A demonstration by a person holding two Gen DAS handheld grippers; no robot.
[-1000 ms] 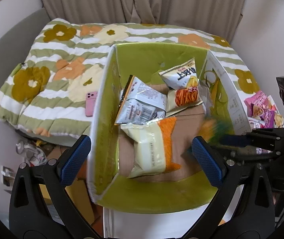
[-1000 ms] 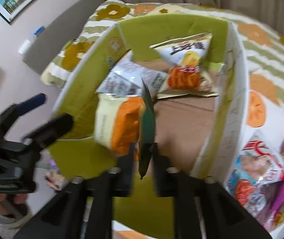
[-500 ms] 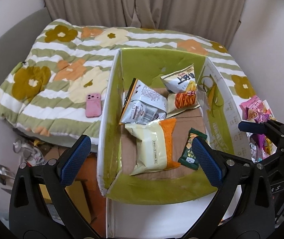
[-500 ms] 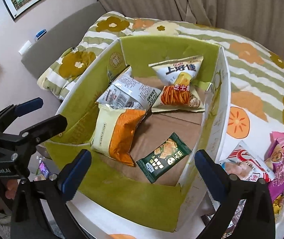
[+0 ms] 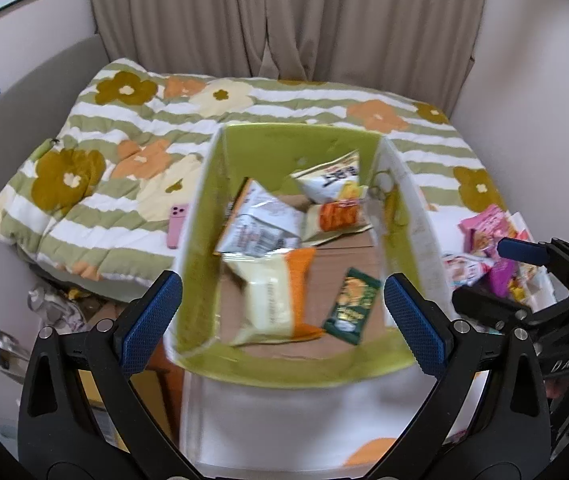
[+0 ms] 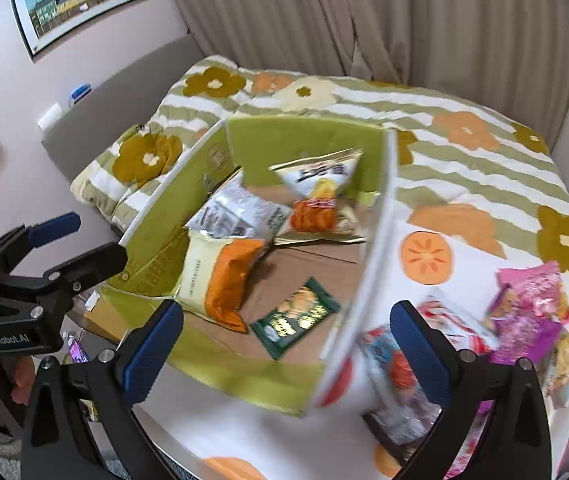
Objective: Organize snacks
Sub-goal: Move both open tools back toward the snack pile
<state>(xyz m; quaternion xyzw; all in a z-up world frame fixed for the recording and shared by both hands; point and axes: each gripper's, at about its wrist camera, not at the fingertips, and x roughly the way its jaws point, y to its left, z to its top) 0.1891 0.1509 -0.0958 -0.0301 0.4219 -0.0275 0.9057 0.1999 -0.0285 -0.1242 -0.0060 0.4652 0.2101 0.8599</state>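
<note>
Right wrist view shows the right gripper (image 6: 286, 344) with jaws spread wide and empty, above the green box (image 6: 304, 140); the dark green packet (image 6: 296, 318) lies flat inside the box, near its right wall; the left gripper (image 5: 282, 320) is also open and empty. For the next pick, I would go to the loose snacks (image 6: 524, 312) right of the box and pinch one bag at its edge.

"GenRobot.AI" on the left claw (image 6: 64, 240); "DAS" on the right claw (image 5: 496, 276).

Black gripper (image 6: 286, 344) frames, blue textured jaws, silver screws, white "GenRobot.AI" lettering
</note>
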